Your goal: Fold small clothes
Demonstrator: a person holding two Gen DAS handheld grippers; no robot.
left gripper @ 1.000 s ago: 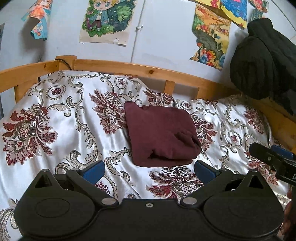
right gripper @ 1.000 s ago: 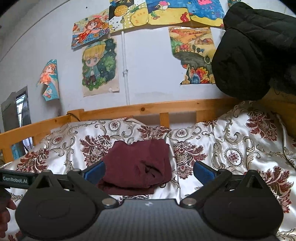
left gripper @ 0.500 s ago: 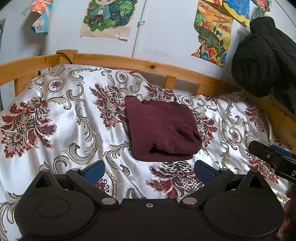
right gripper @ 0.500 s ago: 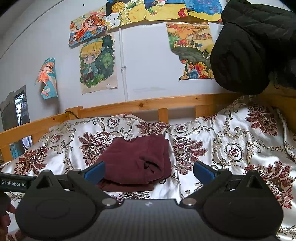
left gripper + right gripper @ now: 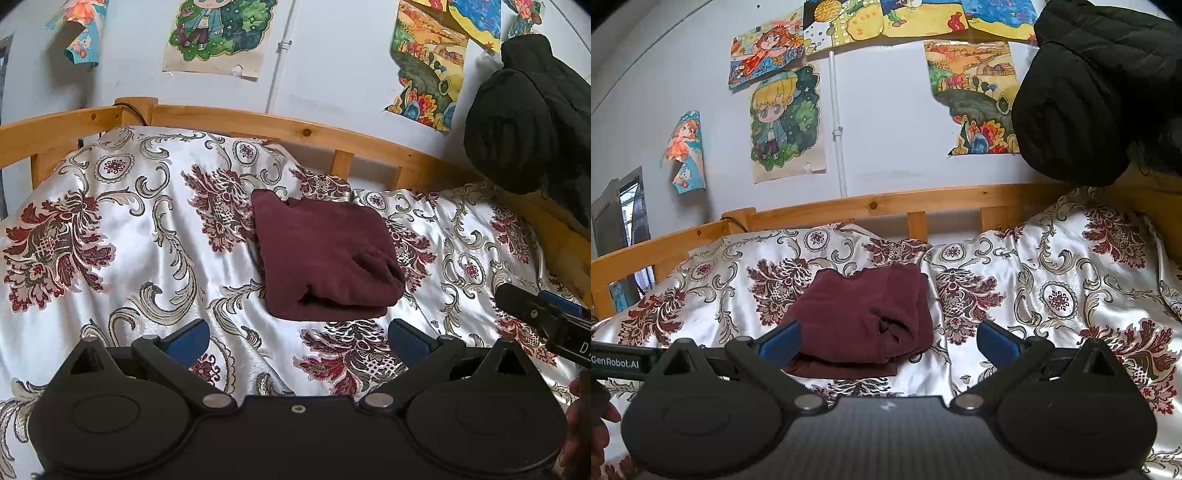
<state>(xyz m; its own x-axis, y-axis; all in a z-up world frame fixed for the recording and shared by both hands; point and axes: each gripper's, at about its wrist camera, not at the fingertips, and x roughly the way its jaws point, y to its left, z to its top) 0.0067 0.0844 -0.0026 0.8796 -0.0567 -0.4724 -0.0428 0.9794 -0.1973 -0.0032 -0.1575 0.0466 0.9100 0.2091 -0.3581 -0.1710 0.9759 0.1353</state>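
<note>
Maroon garment (image 5: 325,254) lies folded mid-bed on the satin bedspread (image 5: 122,236); both grippers released, holding nothing.
Risk: slippery cover or loose front roll lets the fold spring open if left gripper (image 5: 297,341) or right gripper (image 5: 888,341) nudges it.

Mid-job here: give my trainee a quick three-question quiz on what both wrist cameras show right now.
1. True or false: the left gripper grips the maroon garment.
2. The garment lies on: A) the floral bedspread B) the wooden bed rail C) the black jacket.
3. How do the right gripper's jaws stand?

Key: 1 false, it is open and short of the garment; 2 A; 3 open and empty.
</note>
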